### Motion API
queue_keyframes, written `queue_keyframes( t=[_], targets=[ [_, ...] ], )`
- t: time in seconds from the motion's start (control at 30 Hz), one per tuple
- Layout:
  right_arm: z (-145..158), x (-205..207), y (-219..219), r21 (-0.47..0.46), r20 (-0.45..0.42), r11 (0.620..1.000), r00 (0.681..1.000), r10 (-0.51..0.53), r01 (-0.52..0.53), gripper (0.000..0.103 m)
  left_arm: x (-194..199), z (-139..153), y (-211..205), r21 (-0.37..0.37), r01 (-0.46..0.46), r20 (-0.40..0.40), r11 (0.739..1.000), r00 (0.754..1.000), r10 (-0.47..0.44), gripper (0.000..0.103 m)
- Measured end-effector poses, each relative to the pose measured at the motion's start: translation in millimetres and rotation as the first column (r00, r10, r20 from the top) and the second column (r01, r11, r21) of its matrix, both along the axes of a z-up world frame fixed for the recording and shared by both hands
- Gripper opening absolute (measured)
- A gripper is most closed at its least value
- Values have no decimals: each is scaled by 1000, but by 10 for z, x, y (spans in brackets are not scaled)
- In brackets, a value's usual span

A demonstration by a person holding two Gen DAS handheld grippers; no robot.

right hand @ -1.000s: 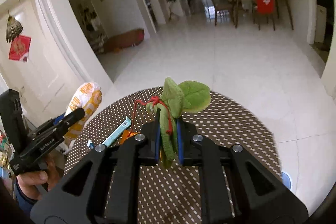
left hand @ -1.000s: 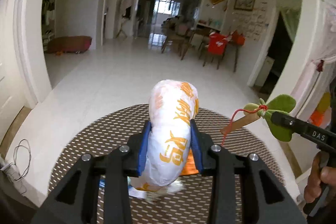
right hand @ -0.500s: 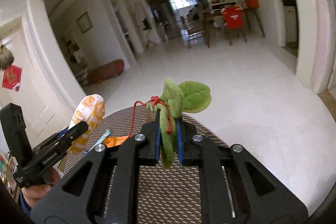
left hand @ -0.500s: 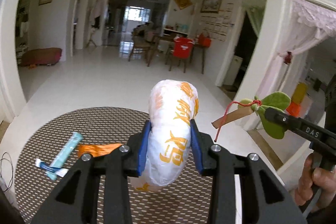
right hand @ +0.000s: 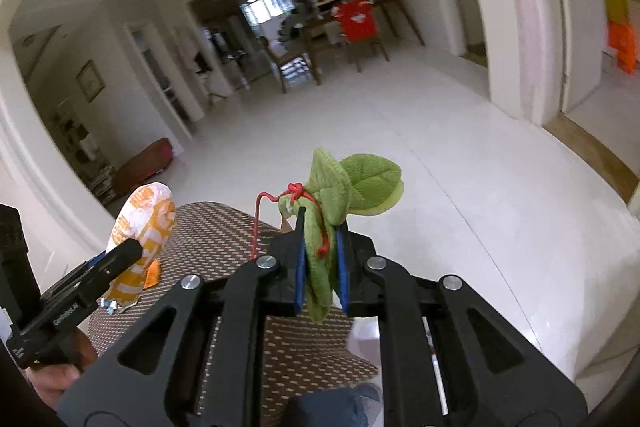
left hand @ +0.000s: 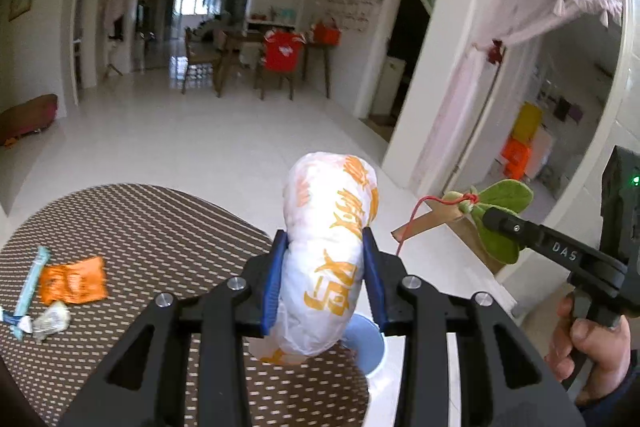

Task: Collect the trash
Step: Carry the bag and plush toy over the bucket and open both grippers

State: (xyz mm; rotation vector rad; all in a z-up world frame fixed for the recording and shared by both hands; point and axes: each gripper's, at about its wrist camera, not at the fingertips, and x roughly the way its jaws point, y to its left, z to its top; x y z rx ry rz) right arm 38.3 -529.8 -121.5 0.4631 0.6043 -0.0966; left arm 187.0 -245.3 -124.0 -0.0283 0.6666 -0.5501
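Observation:
My left gripper (left hand: pixel 324 275) is shut on a white bag with orange print (left hand: pixel 328 251), held above the right edge of the round brown dotted table (left hand: pixel 152 227). The bag also shows in the right wrist view (right hand: pixel 144 227). My right gripper (right hand: pixel 321 263) is shut on a green felt leaf ornament with a red string (right hand: pixel 340 187), held in the air to the right of the table; it also shows in the left wrist view (left hand: pixel 500 211). An orange wrapper (left hand: pixel 74 279), a teal stick packet (left hand: pixel 32 283) and a crumpled clear wrapper (left hand: pixel 52 319) lie on the table's left part.
A light blue bin (left hand: pixel 366 345) stands on the white tiled floor below the table's right edge, partly hidden by the bag. A white pillar and doorway (left hand: pixel 440 87) are at the right. Dining chairs and a table (left hand: pixel 256 59) stand far back.
Both grippers have swung to the right with their loads. The table has slid left in both views, and the blue bin has come into sight under the bag.

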Motion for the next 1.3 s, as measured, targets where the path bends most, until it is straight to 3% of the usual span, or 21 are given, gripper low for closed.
queue_keyframes(
  t=[0.27, 0.5, 0.7, 0.77, 0.8, 0.83, 0.93, 1.03, 1.23, 1.3],
  targets=[
    [-662, 98, -508, 45, -160, 993, 982, -100, 109, 13, 240, -624, -841, 55, 110, -160, 992, 982, -100, 36],
    [-1360, 298, -811, 101, -298, 983, 948, -115, 152, 13, 497, -1360, -1499, 134, 190, -339, 973, 931, -135, 36],
    [-1729, 460, -1001, 147, -353, 974, 929, -108, 170, 15, 676, -1781, -1863, 184, 244, -418, 952, 896, -148, 39],
    [-1746, 473, -997, 158, -356, 972, 928, -107, 172, 33, 783, -1879, -1951, 191, 270, -449, 944, 879, -160, 55],
    [-1817, 498, -1081, 198, -356, 961, 928, -114, 193, 72, 810, -1934, -1922, 197, 276, -461, 941, 873, -159, 82],
    [-1838, 491, -1113, 218, -346, 955, 931, -115, 199, 84, 837, -1987, -1899, 211, 265, -467, 941, 873, -142, 93],
    [-1873, 472, -1155, 229, -353, 951, 928, -116, 206, 85, 900, -2026, -1848, 218, 238, -455, 947, 883, -117, 93],
    [-1849, 453, -1164, 217, -363, 950, 922, -135, 224, 94, 954, -1949, -1711, 217, 208, -436, 954, 895, -96, 93],
    [-1696, 352, -1102, 169, -356, 954, 918, -174, 246, 97, 857, -1590, -1609, 213, 196, -361, 957, 926, -109, 93],
    [-1648, 340, -1092, 165, -349, 955, 920, -177, 246, 97, 795, -1434, -1551, 178, 208, -340, 962, 930, -139, 93]
  ],
)
